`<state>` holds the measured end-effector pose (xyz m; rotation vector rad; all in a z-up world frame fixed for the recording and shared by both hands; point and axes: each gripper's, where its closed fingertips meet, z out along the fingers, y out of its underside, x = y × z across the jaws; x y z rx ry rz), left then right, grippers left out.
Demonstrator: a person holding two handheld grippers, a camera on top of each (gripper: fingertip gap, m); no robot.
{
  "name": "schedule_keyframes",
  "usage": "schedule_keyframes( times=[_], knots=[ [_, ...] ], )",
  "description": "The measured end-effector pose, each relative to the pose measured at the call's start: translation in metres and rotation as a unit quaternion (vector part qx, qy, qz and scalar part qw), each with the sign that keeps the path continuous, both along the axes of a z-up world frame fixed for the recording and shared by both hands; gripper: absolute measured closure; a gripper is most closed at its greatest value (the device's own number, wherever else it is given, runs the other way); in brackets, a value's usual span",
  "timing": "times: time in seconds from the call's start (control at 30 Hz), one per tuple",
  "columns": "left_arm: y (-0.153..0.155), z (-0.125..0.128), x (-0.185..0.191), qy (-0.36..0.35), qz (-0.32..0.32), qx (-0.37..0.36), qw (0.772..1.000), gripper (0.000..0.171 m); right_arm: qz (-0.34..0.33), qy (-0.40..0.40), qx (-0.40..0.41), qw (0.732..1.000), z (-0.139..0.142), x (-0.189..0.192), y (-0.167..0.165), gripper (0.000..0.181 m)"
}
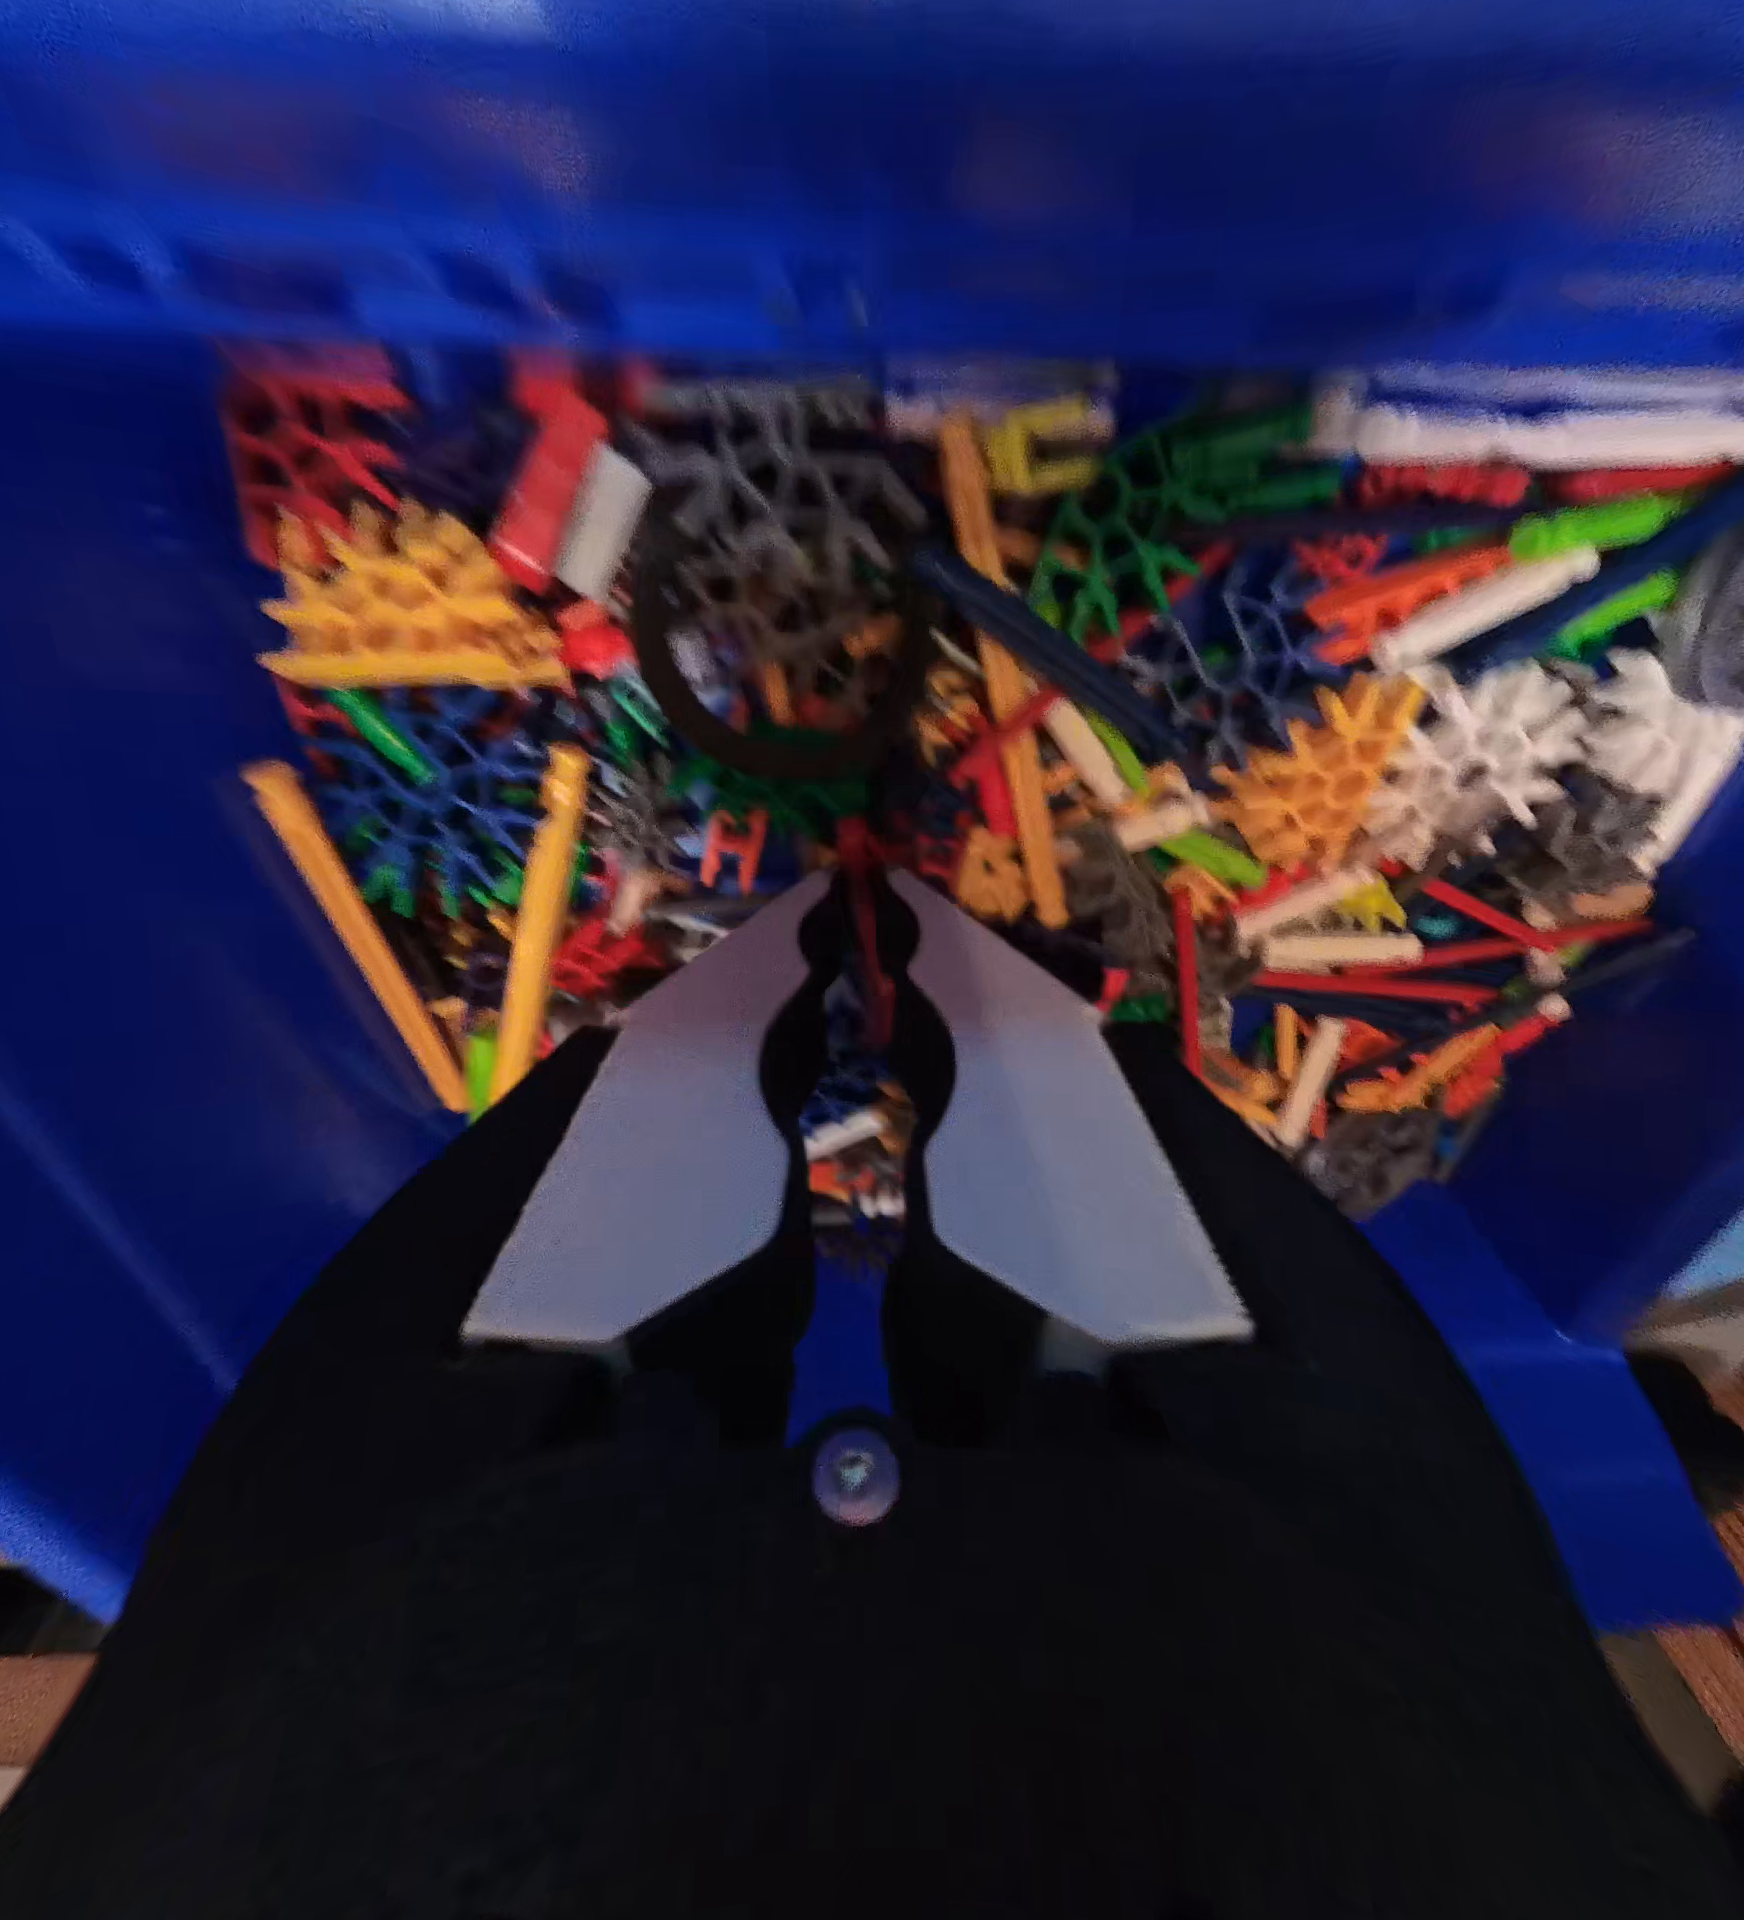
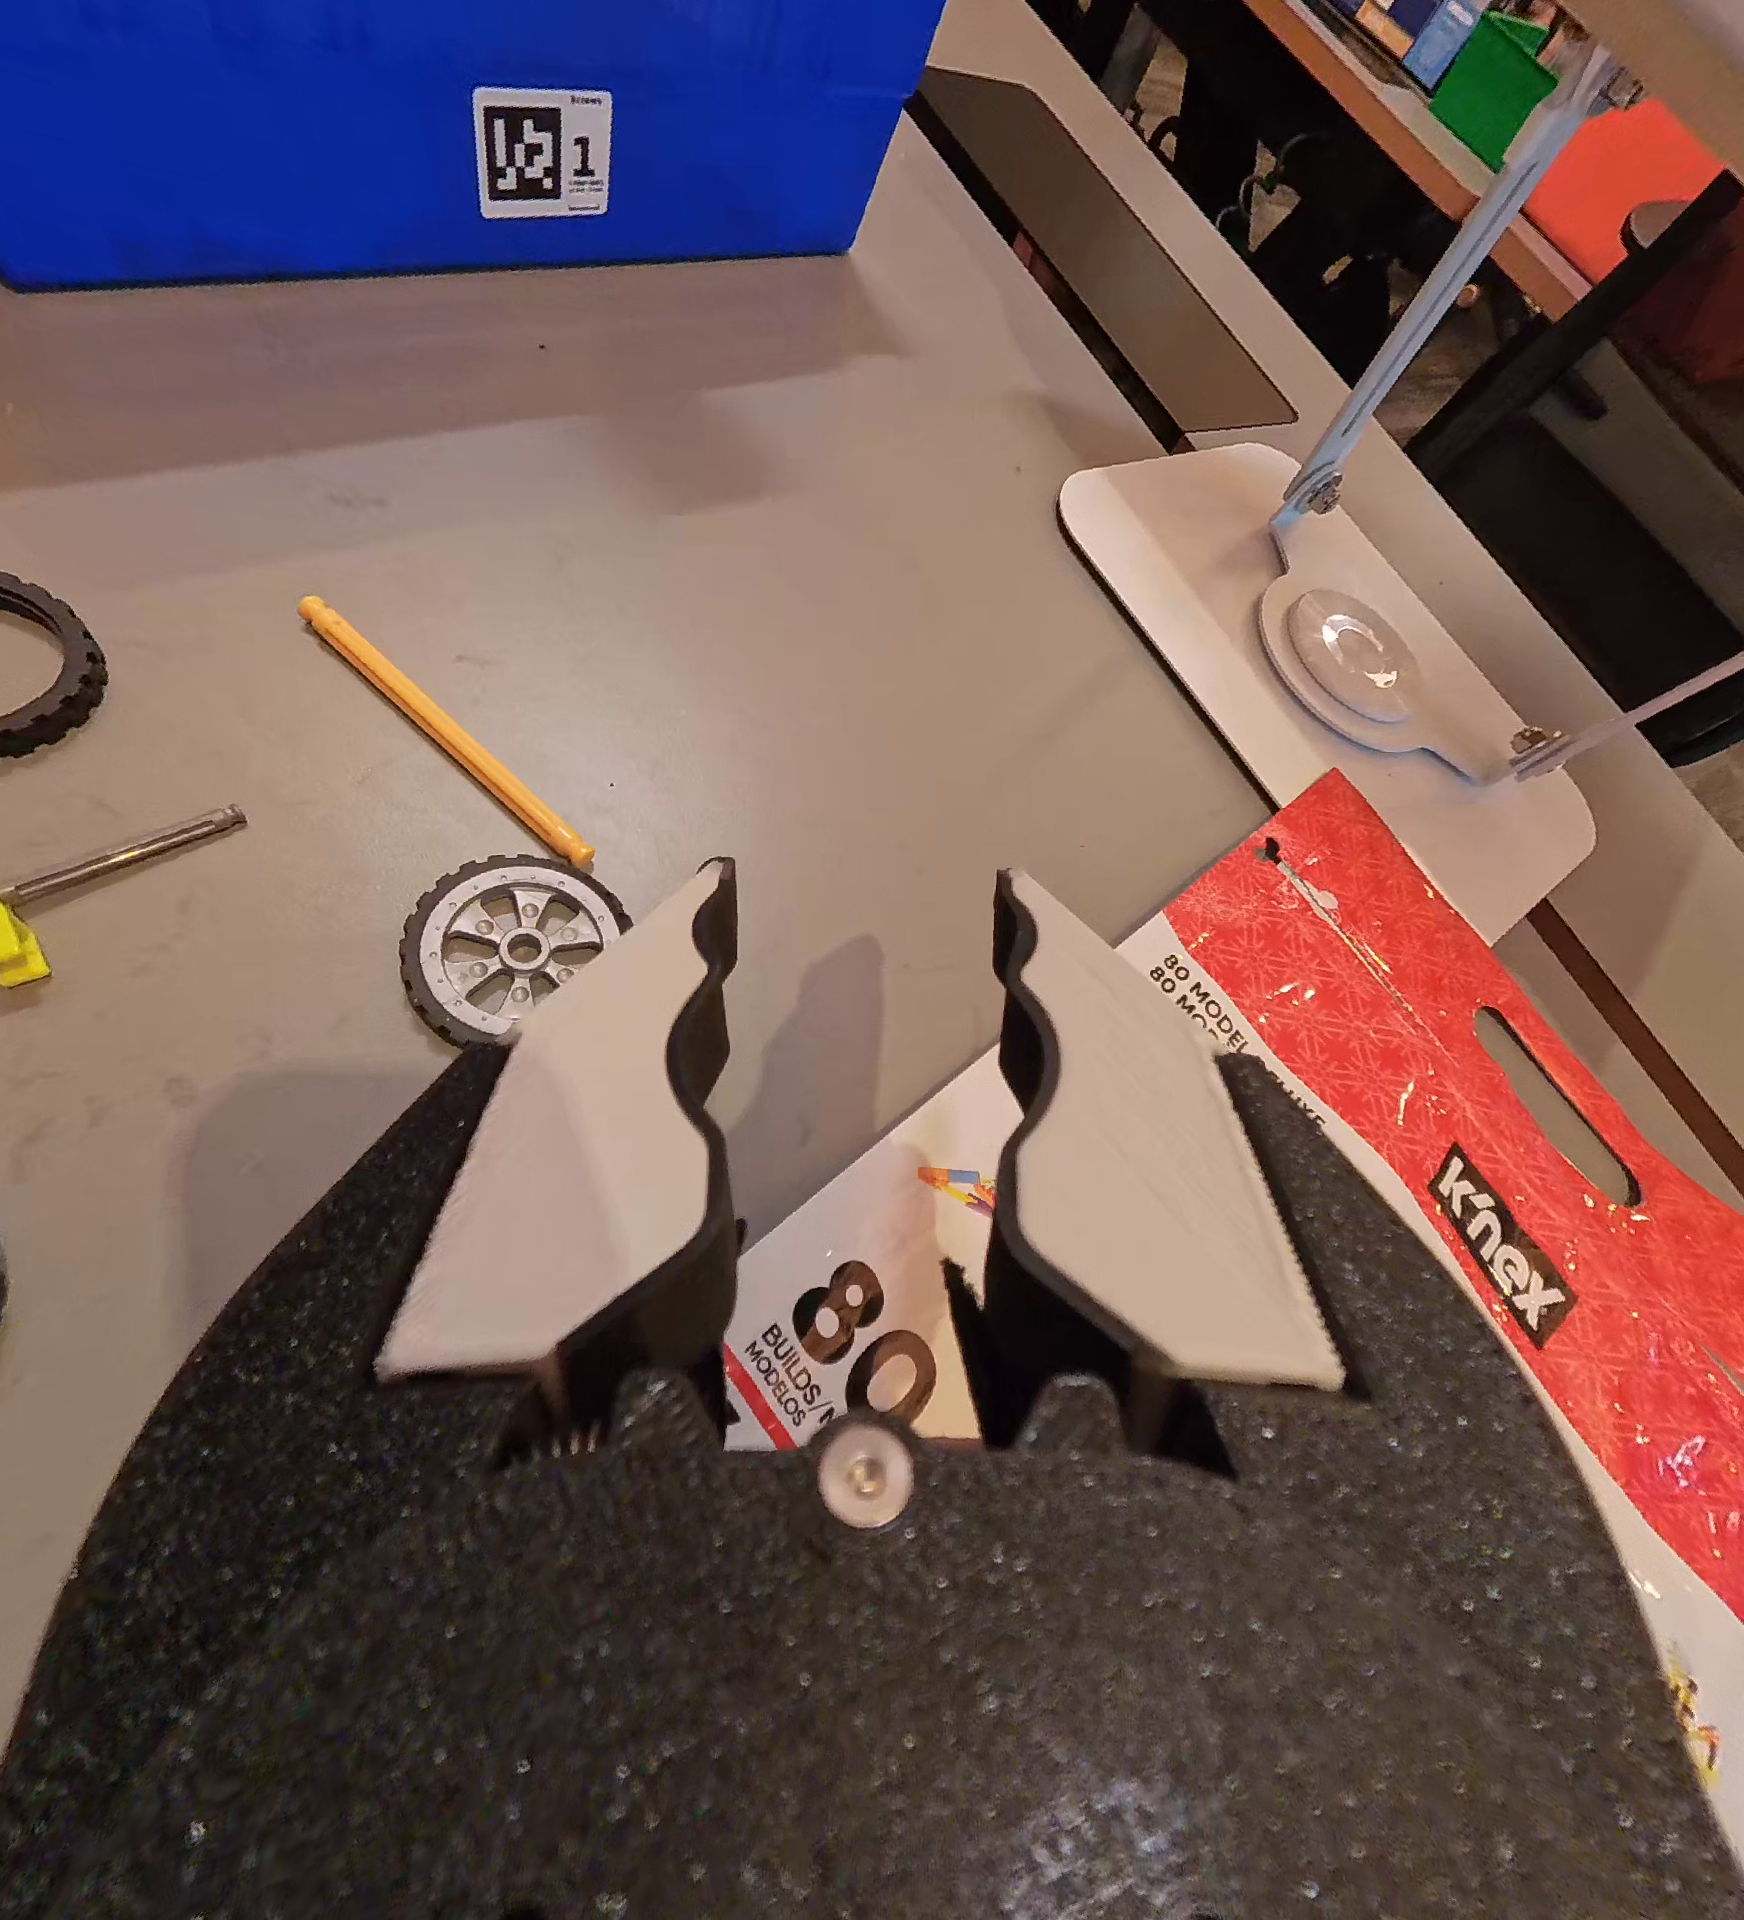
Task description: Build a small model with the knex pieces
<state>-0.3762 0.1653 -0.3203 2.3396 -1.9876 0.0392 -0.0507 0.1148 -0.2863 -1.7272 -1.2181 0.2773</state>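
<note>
My left gripper [image 1: 860, 881] reaches into a blue bin [image 1: 68, 831] full of loose coloured construction-toy rods and connectors. Its jaws are shut on a thin red rod piece [image 1: 866, 940] that runs between the fingers. A black tyre ring [image 1: 733, 743] lies in the pile just beyond the tips. The view is blurred. My right gripper [image 2: 863, 883] is open and empty, hovering over the grey table [image 2: 743, 571]. A grey spoked wheel [image 2: 504, 951] sits by its left finger and an orange rod [image 2: 442, 727] lies beyond that.
A red and white toy bag [image 2: 1470, 1195] lies under the right gripper at the right. The blue bin [image 2: 380, 135] stands at the back. Black tyre rings [image 2: 6, 665], a yellow connector on a grey rod [image 2: 68, 883] and a white stand base [image 2: 1315, 644] are on the table. One gripper's finger ends stand about 35 centimeters off the other's.
</note>
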Motion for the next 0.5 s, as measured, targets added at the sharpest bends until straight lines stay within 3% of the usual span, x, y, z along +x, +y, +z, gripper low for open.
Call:
schedule_keyframes(
  times=[0.07,0.13,0.33,0.43,0.5],
  knots=[
    [-0.018,0.002,-0.020,0.043,0.010,-0.037,0.998,0.170,-0.001,0.002,-0.001,1.000,0.000,0.000,0.000,0.132],
    [-0.018,0.005,-0.032,0.065,0.014,-0.027,0.997,0.169,0.000,0.002,-0.002,1.000,0.000,0.000,0.000,0.132],
    [0.042,0.028,0.007,-0.048,0.006,0.124,0.991,0.141,0.000,-0.003,-0.003,1.000,-0.003,0.000,0.000,0.132],
    [0.060,0.027,0.024,-0.074,-0.005,0.155,0.985,0.137,-0.002,0.000,-0.003,1.000,-0.001,0.001,0.001,0.132],
    [0.056,0.015,0.021,-0.051,-0.012,0.131,0.990,0.135,-0.002,0.001,-0.004,1.000,-0.002,0.002,0.001,0.132]
  ],
)
